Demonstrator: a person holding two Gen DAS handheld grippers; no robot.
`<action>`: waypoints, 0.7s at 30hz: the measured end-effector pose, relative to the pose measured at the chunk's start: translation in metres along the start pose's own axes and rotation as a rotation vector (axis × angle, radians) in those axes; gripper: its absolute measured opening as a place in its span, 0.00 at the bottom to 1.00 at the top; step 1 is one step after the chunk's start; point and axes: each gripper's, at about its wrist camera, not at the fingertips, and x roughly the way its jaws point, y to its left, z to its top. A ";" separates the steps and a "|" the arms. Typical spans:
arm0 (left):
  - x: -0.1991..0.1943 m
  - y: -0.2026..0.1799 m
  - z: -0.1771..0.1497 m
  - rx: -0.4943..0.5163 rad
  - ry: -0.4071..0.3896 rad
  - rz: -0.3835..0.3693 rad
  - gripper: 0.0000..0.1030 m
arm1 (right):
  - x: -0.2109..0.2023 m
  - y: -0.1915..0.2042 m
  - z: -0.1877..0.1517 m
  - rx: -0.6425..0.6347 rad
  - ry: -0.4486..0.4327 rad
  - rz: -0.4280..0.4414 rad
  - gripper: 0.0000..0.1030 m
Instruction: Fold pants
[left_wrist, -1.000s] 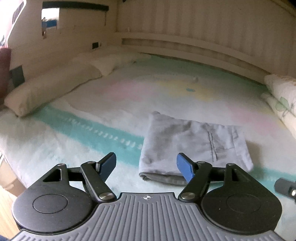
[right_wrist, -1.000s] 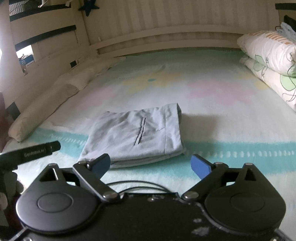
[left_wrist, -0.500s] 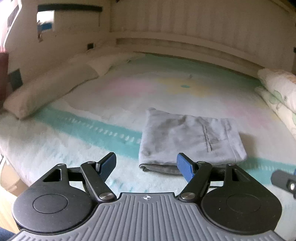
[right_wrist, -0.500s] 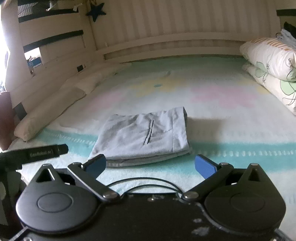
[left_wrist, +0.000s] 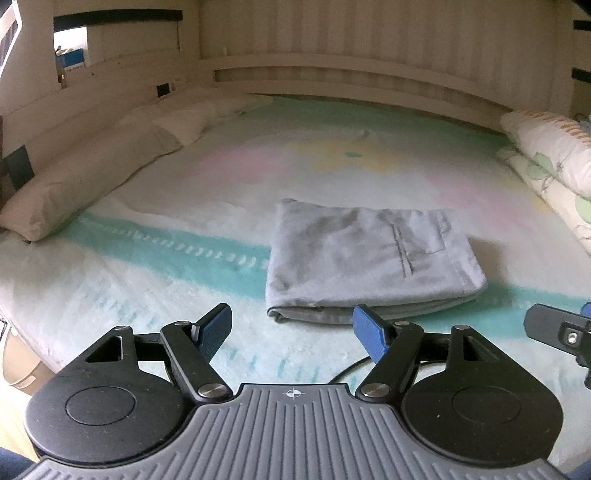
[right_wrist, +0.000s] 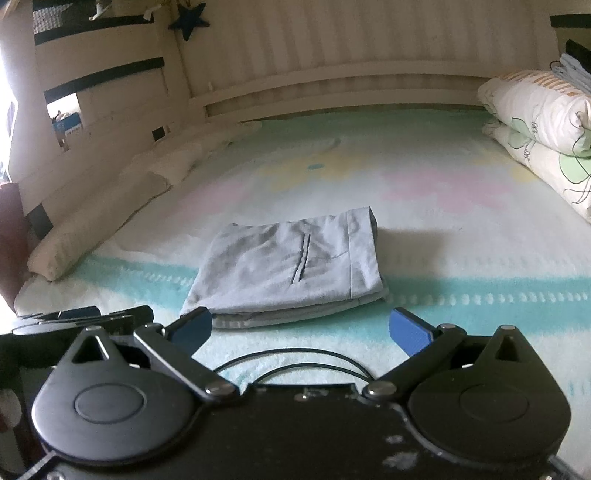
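A pastel blanket covers the bed in front of me. My left gripper and right gripper both sit spread wide, grasping nothing. The folded grey pants lie flat just ahead of both, untouched, pocket slit up.

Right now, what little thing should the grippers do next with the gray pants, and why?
Probably just back away and finish. The gray pants already lie in a neat folded stack on the blanket, with layered edges at the near side. The left gripper and right gripper are both open, hold nothing, and sit short of the cloth, so no more folding looks needed.
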 end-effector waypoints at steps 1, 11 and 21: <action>0.002 -0.001 0.000 -0.001 0.012 0.003 0.69 | 0.001 -0.001 0.000 -0.001 0.004 -0.002 1.00; 0.006 -0.010 0.001 0.016 0.040 -0.001 0.69 | 0.005 -0.001 -0.001 0.009 0.034 -0.010 1.00; 0.018 -0.016 0.000 0.004 0.120 -0.046 0.69 | 0.010 -0.005 0.000 0.034 0.045 -0.011 1.00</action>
